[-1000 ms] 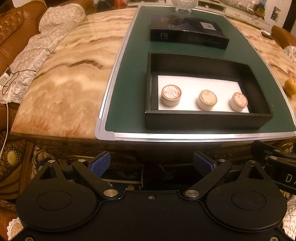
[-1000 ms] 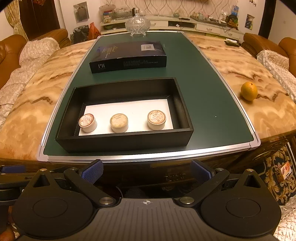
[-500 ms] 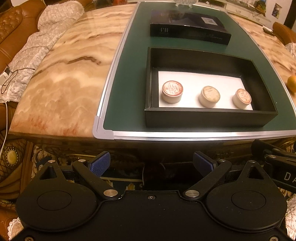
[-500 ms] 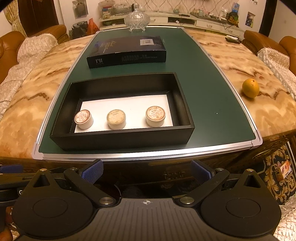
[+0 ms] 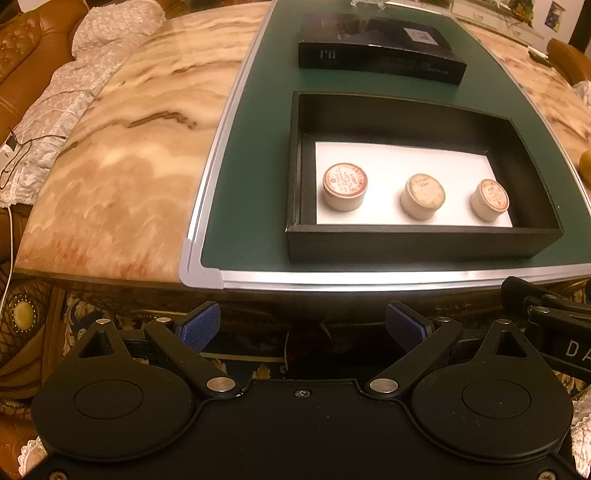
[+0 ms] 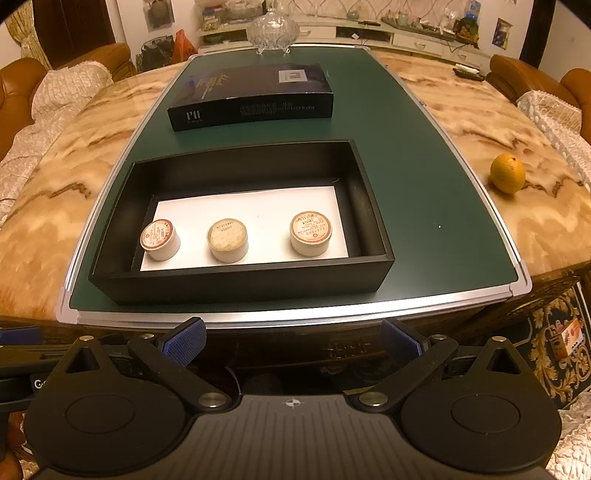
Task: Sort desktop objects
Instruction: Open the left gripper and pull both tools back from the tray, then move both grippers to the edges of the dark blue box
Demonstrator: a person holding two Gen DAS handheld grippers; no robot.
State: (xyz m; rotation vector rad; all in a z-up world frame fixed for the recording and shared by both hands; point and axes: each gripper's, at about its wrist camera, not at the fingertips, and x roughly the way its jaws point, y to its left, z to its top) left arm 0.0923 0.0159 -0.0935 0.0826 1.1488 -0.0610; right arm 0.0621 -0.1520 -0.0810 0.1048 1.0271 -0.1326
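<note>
A shallow black box (image 5: 421, 245) (image 6: 240, 284) stands open on a green mat (image 5: 251, 147) (image 6: 417, 192). On its white liner three small round jars sit in a row: left jar (image 5: 345, 186) (image 6: 159, 240), middle jar (image 5: 423, 196) (image 6: 227, 240), right jar (image 5: 489, 199) (image 6: 310, 233). Behind it lies the black lid (image 5: 380, 53) (image 6: 251, 96). My left gripper (image 5: 303, 326) and right gripper (image 6: 291, 341) hover open and empty before the table's front edge, short of the box.
An orange (image 6: 507, 173) rests on the marble table (image 5: 110, 166) (image 6: 480, 122) right of the mat. A glass dish (image 6: 272, 31) stands at the mat's far end. Sofas with pale covers (image 5: 55, 99) flank the table. The right gripper's body (image 5: 554, 332) shows at the left view's right edge.
Both grippers have moved forward toward the table, so the box and jars look larger and nearer. Jaws stay open. Nothing on the table has shifted.
</note>
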